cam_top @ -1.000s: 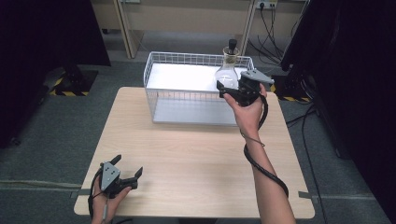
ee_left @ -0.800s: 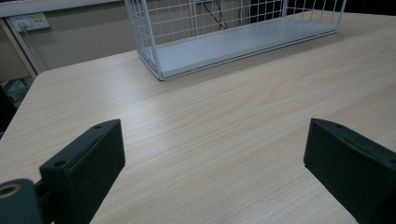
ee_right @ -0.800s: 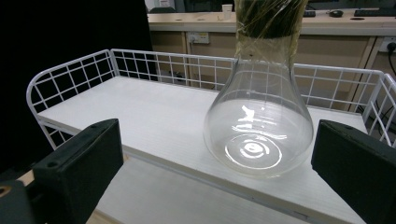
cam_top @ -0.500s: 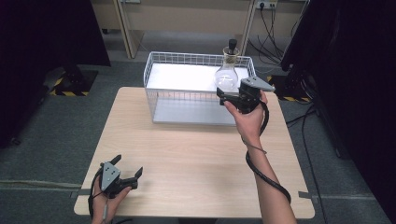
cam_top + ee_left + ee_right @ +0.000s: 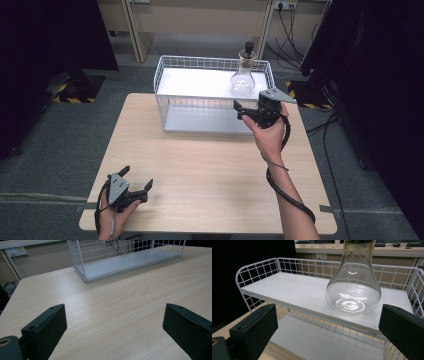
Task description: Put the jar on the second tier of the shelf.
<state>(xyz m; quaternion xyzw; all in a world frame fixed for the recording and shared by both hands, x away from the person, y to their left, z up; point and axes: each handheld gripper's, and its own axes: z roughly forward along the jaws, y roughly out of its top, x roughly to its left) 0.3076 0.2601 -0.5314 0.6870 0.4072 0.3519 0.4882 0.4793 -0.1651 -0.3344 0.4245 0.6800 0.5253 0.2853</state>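
High view: we see the wire rack (image 5: 165,85) at the table's (image 5: 210,170) far edge, two white shelves. The glass flask (image 5: 243,80) stands upright on the upper shelf, at its right end, near the back rail. Right gripper (image 5: 245,111) sits just in front of the rack's front right corner, below the flask, not touching it; jaws apart, holding nothing. Left gripper (image 5: 137,182) sits at the near left corner of the table, well apart from the rack, jaws apart. We have wide bare tabletop between the two grippers.

Left gripper view: both jaws spread wide, bare wood between them, nothing touched. Rack (image 5: 82,267) is well ahead, lower shelf bare.

Right gripper view: jaws wide apart, nothing between them. Flask (image 5: 353,290) is ahead on the upper shelf, near its front edge, with bare shelf to its left. Rack rail (image 5: 257,267) curves round the left end.
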